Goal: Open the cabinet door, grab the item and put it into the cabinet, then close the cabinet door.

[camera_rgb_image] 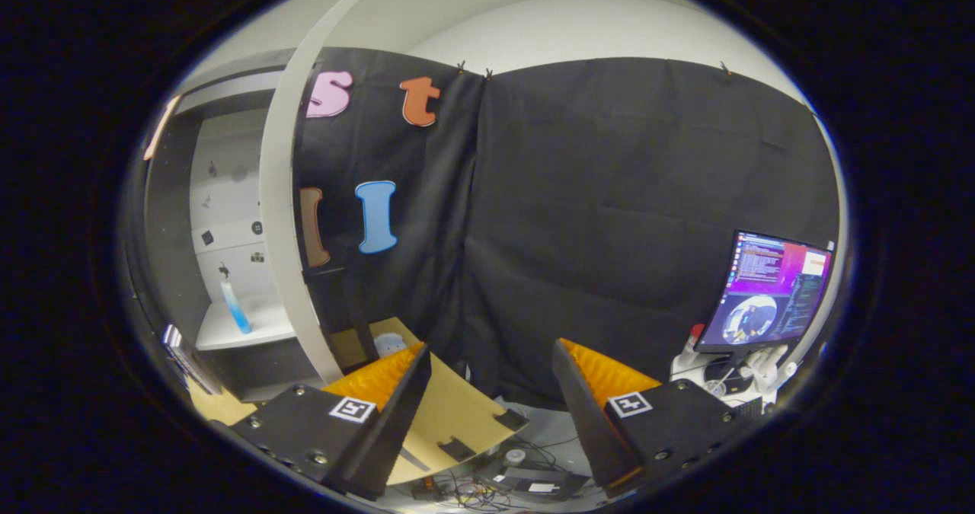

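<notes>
The cabinet (179,217) stands far off to the left of my fingers, dark outside and white inside. Its white door (276,194) is swung open, and I see it edge-on as a long pale strip between the cabinet's inside and the black cloth. A slim blue-and-white item (236,308) stands upright on the white shelf (228,333) inside the cabinet. My gripper (491,346) is open, well back from the cabinet and pointed at the black cloth wall to its right. Nothing lies between the fingers.
A light wooden tabletop (457,415) lies below and just ahead of the left finger. A lit monitor (773,293) stands beyond the right finger, with white equipment (731,377) under it. Cables and small devices (518,480) lie on the floor below.
</notes>
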A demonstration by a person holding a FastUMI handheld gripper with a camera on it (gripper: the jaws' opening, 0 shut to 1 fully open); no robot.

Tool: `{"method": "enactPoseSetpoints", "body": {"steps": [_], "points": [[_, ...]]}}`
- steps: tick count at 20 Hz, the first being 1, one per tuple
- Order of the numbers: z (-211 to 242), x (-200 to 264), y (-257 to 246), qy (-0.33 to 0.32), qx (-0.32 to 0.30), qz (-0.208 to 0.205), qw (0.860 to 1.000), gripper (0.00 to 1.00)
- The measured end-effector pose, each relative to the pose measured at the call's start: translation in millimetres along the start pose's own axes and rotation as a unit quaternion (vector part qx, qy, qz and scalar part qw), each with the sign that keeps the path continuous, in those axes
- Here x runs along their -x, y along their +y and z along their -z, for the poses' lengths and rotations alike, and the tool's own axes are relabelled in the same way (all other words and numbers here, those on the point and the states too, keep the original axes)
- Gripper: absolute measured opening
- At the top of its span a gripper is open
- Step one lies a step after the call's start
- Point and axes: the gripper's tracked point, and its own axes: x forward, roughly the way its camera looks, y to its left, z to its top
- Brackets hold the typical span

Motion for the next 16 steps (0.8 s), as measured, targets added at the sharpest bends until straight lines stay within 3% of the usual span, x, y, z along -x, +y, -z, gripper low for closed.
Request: {"method": "enactPoseSetpoints", "body": {"steps": [9,16], "points": [[2.2,-6.5,32.8,0.004,0.013,-0.028,1.000,0.95],[4.7,1.8,59.2,0.010,0.031,-0.096,0.995,0.95]]}}
